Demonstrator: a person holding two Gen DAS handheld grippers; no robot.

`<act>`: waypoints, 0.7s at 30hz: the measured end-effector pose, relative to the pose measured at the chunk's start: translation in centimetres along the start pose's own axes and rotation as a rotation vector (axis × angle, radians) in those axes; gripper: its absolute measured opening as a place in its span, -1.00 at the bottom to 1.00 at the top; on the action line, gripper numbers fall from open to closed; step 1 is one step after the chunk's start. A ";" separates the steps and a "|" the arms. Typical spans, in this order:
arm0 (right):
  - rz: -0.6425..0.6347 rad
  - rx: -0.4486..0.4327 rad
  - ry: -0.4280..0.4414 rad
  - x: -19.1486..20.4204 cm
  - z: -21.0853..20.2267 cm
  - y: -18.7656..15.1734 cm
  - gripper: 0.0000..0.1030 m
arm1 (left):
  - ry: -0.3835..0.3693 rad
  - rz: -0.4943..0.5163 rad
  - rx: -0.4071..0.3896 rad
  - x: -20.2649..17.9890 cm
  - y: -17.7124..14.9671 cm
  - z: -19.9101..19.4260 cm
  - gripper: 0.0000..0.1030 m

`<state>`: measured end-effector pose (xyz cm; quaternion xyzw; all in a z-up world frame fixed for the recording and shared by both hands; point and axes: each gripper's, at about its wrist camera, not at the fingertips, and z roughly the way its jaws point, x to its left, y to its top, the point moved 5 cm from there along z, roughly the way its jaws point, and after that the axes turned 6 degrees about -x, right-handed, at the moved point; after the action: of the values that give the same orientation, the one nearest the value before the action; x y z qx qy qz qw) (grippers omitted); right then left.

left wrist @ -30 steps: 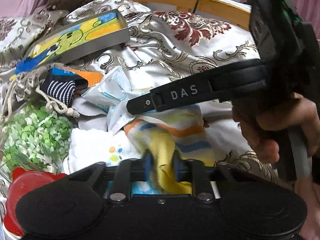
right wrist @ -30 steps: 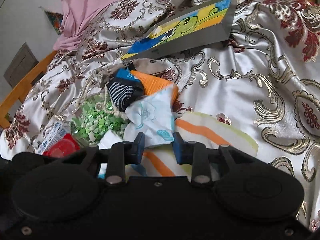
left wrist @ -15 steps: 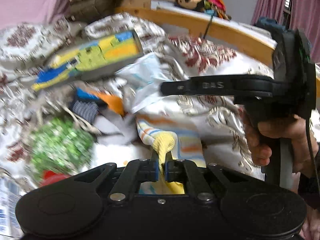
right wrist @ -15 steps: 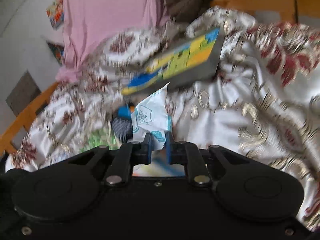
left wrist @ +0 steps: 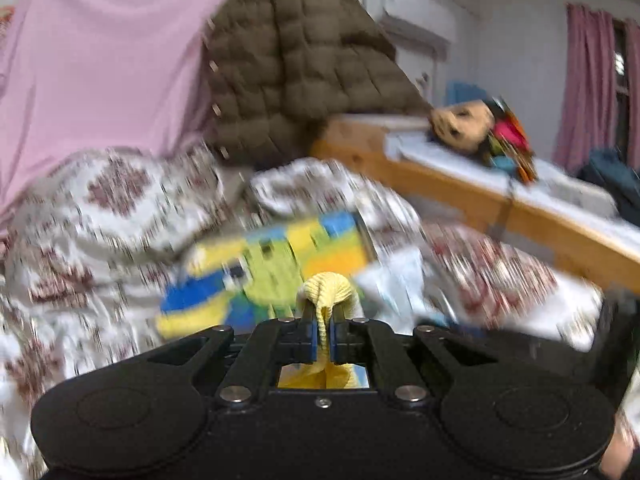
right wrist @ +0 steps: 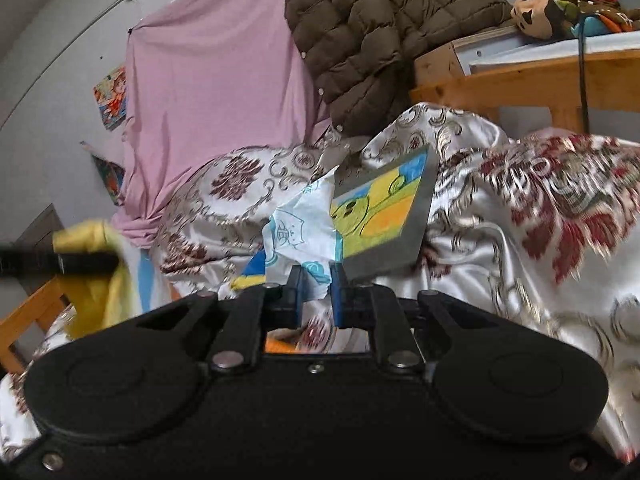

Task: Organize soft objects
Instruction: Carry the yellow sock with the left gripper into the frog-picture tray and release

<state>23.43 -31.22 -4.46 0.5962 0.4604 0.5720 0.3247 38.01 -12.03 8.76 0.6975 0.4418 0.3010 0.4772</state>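
Yellow cloth (left wrist: 325,285) bulges in a fold above the left gripper (left wrist: 324,322), whose jaws are clamped tight on it; more of the cloth hangs below, behind the fingers. In the right wrist view this same cloth droops at the far left. The right gripper (right wrist: 315,280) pinches a white printed cloth (right wrist: 298,228) with blue cartoon figures, which stands up crumpled just ahead of its fingertips. Directly beyond both grippers lies a grey box (right wrist: 386,216) with a yellow, green and blue cartoon top, resting tilted on a shiny patterned bedspread (right wrist: 520,248). Farther back hang a pink sheet (right wrist: 208,92) and a brown quilted jacket (right wrist: 372,28). The left wrist view is blurred.
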 end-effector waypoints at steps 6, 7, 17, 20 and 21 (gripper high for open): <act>-0.006 -0.025 -0.039 -0.9 6.0 1.0 -0.85 | 0.094 -0.068 -0.118 2.2 5.5 7.7 -0.91; 0.005 -0.025 -0.043 -1.2 7.0 1.0 -0.85 | 0.105 -0.085 -0.124 2.5 5.8 9.2 -0.91; 0.029 0.005 -0.152 -4.3 13.4 -0.9 -0.85 | 0.138 -0.121 -0.017 2.3 1.0 21.7 -0.91; 0.012 0.010 -0.164 -4.7 14.3 -0.9 -0.84 | 0.138 -0.102 0.034 1.8 -1.4 23.5 -0.90; -0.006 0.010 -0.169 -4.5 14.7 -0.9 -0.83 | 0.138 -0.095 0.054 1.7 -2.0 24.0 -0.90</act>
<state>38.05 -32.96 -8.99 0.6426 0.4359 0.5164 0.3611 58.24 -19.79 -1.86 0.6662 0.5140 0.3132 0.4403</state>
